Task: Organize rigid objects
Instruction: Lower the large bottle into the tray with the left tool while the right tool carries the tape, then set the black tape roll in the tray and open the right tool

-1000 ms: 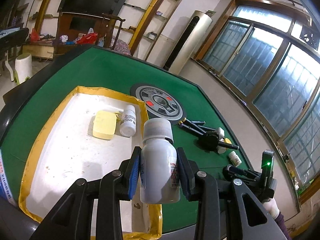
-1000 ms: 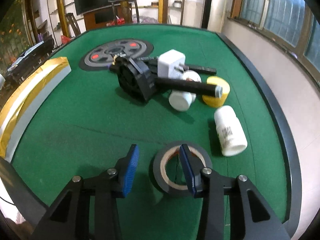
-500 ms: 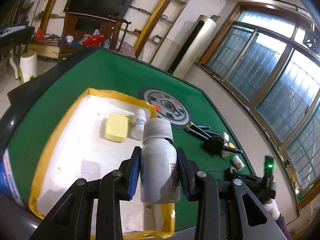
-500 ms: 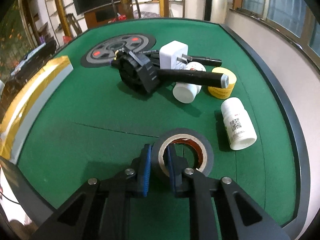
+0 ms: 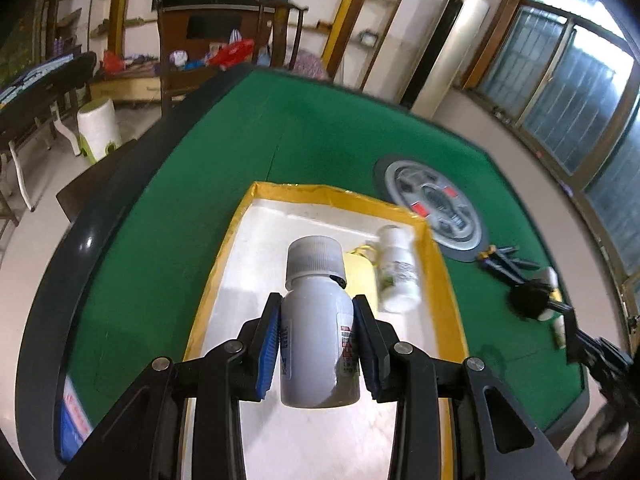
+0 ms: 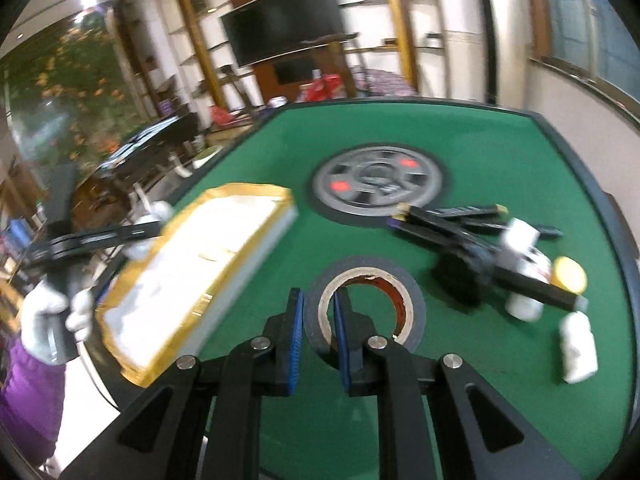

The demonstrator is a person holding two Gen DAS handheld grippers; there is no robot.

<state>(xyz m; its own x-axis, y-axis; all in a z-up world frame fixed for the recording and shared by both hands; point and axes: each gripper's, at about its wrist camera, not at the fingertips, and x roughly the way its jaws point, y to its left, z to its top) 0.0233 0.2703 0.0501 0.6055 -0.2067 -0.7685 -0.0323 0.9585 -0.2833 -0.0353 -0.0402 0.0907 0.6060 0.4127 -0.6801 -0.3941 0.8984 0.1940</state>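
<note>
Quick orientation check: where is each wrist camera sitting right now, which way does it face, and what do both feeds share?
Left wrist: rides the left tongs, angled down over the yellow-rimmed white tray; shows its black fingers clamping a white plastic bottle.
Right wrist: rides the right tongs, facing across the green felt table; shows its fingers pinching a black tape roll, plus a white-gloved hand.
Shared: tray, table, grey round centre disc.

Bottle [image 5: 318, 332] glossy white plastic; table [image 5: 328, 140] matt green, probably felt.
</note>
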